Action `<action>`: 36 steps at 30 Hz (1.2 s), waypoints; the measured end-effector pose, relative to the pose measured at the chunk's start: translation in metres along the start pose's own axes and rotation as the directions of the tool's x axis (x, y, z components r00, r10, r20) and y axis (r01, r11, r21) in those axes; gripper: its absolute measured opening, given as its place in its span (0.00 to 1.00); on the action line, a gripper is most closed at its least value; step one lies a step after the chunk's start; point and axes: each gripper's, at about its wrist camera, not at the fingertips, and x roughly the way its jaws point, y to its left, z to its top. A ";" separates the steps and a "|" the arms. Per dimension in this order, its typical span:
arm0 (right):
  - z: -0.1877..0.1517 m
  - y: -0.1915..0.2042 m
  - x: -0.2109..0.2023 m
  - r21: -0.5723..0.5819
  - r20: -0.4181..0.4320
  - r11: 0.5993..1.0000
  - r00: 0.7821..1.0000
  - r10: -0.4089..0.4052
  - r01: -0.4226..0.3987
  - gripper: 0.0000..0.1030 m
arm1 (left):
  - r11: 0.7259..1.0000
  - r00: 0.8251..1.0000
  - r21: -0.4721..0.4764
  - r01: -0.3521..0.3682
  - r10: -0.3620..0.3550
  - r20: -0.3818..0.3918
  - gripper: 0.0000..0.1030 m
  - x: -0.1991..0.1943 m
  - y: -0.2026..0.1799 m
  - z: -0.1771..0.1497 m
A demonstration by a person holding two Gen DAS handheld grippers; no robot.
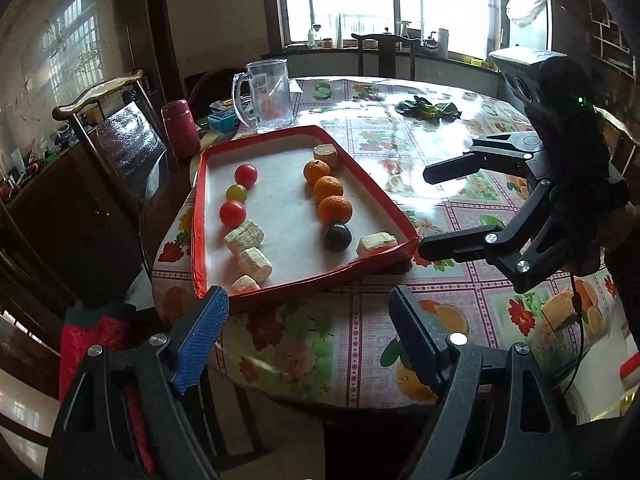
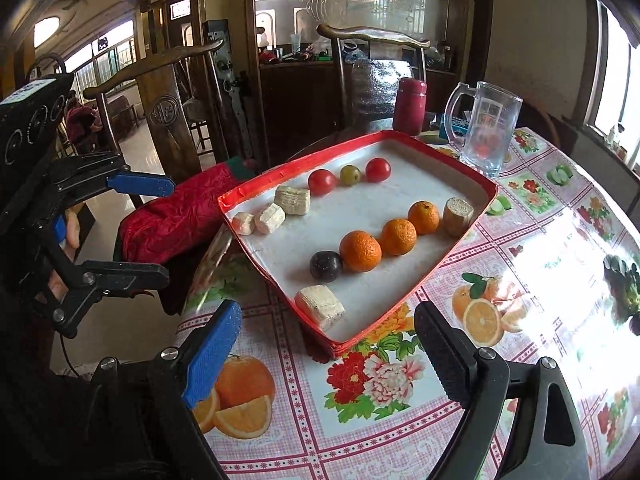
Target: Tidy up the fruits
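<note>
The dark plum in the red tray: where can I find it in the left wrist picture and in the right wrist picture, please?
Left wrist view: the dark plum is right of centre in the picture, at the near end of the orange row in the red tray.
Right wrist view: it is at the picture's centre, left of the nearest orange.
Shared landmark: the glass mug beyond the tray's far edge.
</note>
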 end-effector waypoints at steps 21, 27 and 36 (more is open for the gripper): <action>0.002 0.011 0.004 -0.080 -0.013 0.996 0.999 0.031 -0.032 0.87 | 0.994 0.994 0.036 0.107 -0.107 0.013 0.80 -0.004 -0.008 0.004; 0.003 0.009 0.006 -0.078 -0.018 0.996 0.999 0.030 -0.031 0.87 | 0.992 0.992 0.049 0.119 -0.121 0.029 0.80 -0.006 -0.012 0.006; 0.005 0.009 0.009 -0.085 -0.021 0.996 0.999 0.031 -0.032 0.87 | 0.993 0.993 0.034 0.113 -0.114 0.043 0.80 -0.005 -0.007 0.007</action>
